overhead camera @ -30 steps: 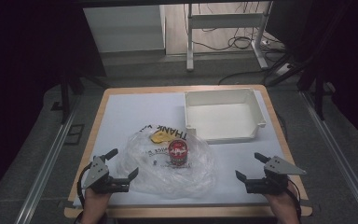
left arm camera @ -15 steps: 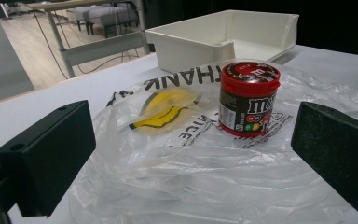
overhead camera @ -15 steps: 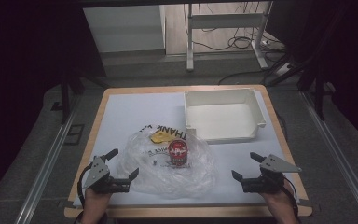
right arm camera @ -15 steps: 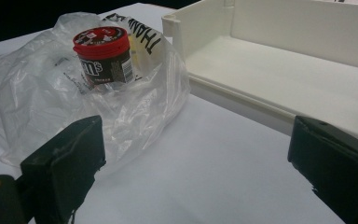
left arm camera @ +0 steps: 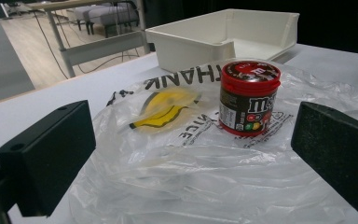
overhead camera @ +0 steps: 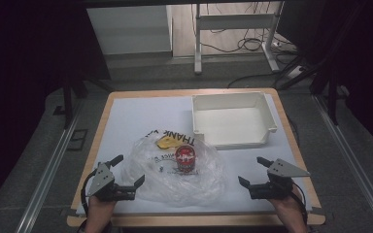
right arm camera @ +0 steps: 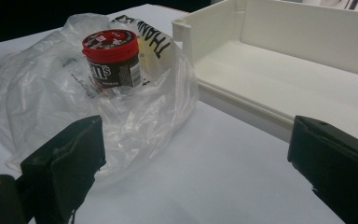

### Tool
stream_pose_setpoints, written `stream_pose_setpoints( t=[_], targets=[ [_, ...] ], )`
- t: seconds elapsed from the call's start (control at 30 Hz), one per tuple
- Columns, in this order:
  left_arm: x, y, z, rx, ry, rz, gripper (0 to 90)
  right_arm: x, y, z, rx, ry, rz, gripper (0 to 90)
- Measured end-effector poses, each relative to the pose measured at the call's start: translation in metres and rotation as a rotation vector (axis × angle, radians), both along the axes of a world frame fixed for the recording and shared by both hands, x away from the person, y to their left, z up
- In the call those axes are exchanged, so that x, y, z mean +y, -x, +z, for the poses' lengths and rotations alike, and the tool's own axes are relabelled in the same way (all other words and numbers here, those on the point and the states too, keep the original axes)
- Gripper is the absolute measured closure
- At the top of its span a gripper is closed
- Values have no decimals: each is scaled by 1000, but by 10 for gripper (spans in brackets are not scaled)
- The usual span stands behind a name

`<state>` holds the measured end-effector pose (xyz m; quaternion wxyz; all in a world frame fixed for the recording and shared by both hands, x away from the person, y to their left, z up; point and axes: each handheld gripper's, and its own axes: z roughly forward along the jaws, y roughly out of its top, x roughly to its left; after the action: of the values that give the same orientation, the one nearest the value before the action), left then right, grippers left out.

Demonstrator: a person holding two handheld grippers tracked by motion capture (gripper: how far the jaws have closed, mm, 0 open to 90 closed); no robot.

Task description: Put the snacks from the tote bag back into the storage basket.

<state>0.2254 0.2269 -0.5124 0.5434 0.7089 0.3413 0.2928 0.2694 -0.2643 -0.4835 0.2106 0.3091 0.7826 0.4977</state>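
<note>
- A red-lidded candy tub (overhead camera: 185, 159) stands upright on the crumpled clear plastic bag (overhead camera: 175, 180), near the middle of the table's near half; its dark brown label carries the white "m&m's" lettering, seen from the left gripper view (left arm camera: 248, 98) and again from the right gripper view (right arm camera: 111, 58); a white panel of fine print runs down one side of the label, too small to read; the lid bears a printed design that I cannot read either
- The bag carries black capitals reading "THANK" along its far edge (left arm camera: 182, 77), upside down from the person's side; smaller print beneath the tub ends in "NICE"; the rest is creased and hidden by the tub
- A flat yellow thing (overhead camera: 166, 142) lies in or under the bag's far part, just beside the tub; whether it is inside the film I cannot tell
- The left gripper (overhead camera: 119, 174) rests at the bag's near left edge, jaws spread wide and holding nothing; its view looks between both black pads straight at the tub, with rumpled film lying between
- The right gripper (overhead camera: 254, 171) sits on bare white table (overhead camera: 136, 116) right of the bag, apart from it; its jaws stand wide too, empty; white surface alone lies between its pads
- A white open-fronted bin (overhead camera: 233, 119) stands at the table's far right, beyond the bag and not touching it
- Beyond the table: a dark floor, a pale metal frame and loose cables
</note>
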Motion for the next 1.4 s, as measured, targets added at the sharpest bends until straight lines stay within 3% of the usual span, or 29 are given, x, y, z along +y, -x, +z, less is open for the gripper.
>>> stream_pose_setpoints(
  t=[0.3, 1.03, 1.4],
  targets=[
    [0, 0, 0, 1, -2, 2, 0, 7, -3, 0, 10, 6, 21, 43],
    [-1, 0, 0, 1, -10, 8, 0, 27, -14, 3, 91, 17, 72, 46],
    [-1, 0, 0, 0, -12, 11, 0, 35, -19, 3, 66, 24, 83, 43]
  ],
)
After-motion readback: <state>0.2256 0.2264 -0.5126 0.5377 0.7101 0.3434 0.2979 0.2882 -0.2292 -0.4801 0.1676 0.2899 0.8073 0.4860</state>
